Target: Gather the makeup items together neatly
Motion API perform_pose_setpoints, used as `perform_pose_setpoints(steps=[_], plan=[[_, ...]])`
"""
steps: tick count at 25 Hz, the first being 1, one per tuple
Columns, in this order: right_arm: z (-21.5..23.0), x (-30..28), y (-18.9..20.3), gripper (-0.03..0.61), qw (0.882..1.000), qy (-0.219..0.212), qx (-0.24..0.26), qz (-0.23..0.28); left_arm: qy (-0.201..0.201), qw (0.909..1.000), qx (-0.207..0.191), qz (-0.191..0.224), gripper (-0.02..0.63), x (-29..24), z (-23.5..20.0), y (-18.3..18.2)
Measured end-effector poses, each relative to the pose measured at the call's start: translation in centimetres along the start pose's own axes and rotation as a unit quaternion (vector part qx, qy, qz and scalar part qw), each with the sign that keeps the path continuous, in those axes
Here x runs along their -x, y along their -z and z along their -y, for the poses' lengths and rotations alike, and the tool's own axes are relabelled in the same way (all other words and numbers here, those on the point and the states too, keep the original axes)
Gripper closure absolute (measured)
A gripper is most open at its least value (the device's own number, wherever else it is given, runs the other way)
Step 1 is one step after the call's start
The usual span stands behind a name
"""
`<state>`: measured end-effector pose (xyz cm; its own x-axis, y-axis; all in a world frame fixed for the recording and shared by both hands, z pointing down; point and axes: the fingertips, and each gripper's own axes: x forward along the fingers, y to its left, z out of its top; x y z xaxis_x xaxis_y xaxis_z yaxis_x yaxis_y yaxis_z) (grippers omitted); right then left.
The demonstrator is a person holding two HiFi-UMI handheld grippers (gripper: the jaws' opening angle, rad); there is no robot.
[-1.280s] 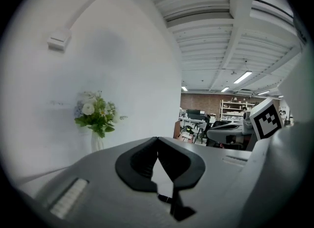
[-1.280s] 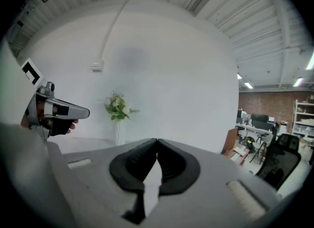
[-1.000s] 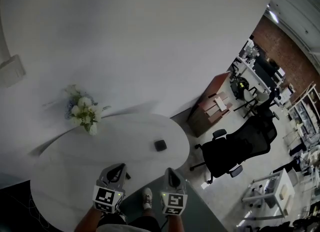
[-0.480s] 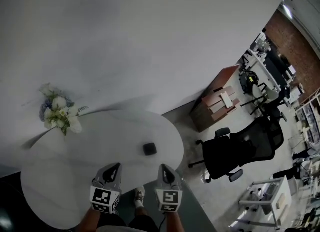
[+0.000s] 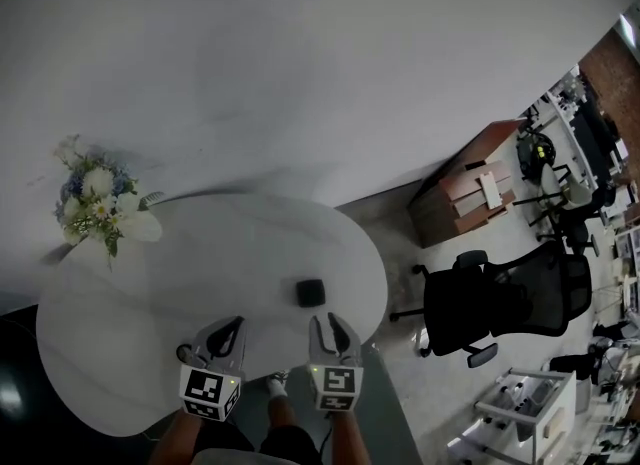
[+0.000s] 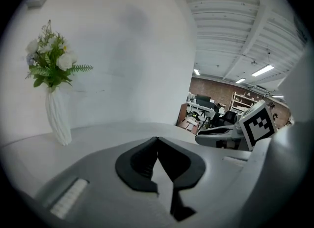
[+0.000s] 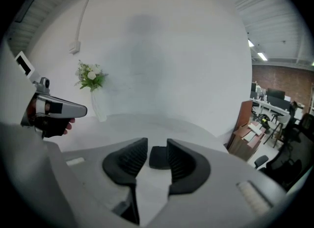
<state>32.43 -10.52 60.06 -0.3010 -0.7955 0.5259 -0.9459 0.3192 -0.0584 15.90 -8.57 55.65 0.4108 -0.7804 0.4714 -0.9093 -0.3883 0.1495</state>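
A small black square makeup case [image 5: 311,292] lies on the round white table [image 5: 200,263], toward its right side. My right gripper [image 5: 330,323] hovers just short of the case, over the table's near edge. Its jaws are opening. In the right gripper view the case [image 7: 158,157] shows through the gap beyond my right gripper [image 7: 156,142], with nothing between the pads. My left gripper [image 5: 234,325] hangs to the left over the near edge. In the left gripper view its jaws [image 6: 157,139] meet at the tips, holding nothing.
A white vase of flowers [image 5: 97,203] stands at the table's far left edge. A black office chair [image 5: 500,298] and a wooden cabinet [image 5: 470,198] stand on the floor to the right. My shoe [image 5: 276,385] shows below the table's near edge.
The right gripper's jaws have parted from shut. Both grippers have come nearer to the black case, and the head view has swung so the flowers sit further left.
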Motion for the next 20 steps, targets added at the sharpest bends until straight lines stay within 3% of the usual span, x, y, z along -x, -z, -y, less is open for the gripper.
perform_pose_setpoints(steps=[4,7,20], plan=[[-0.1,-2.5,1.3,0.336,1.0,-0.008,-0.014,-0.026,-0.01,0.9998,0.011,-0.015,0.603,-0.7,-0.8,1.3],[-0.3,-4.5,2.2,0.285,0.999,-0.014,-0.02,-0.048,-0.015,0.9994,0.018,-0.025,0.603,-1.2,-1.5,2.2],[0.5,-9.6,6.1,0.25,0.991,0.001,-0.022,-0.13,-0.027,0.9974,0.038,-0.055,0.603,-3.1,-3.5,4.9]])
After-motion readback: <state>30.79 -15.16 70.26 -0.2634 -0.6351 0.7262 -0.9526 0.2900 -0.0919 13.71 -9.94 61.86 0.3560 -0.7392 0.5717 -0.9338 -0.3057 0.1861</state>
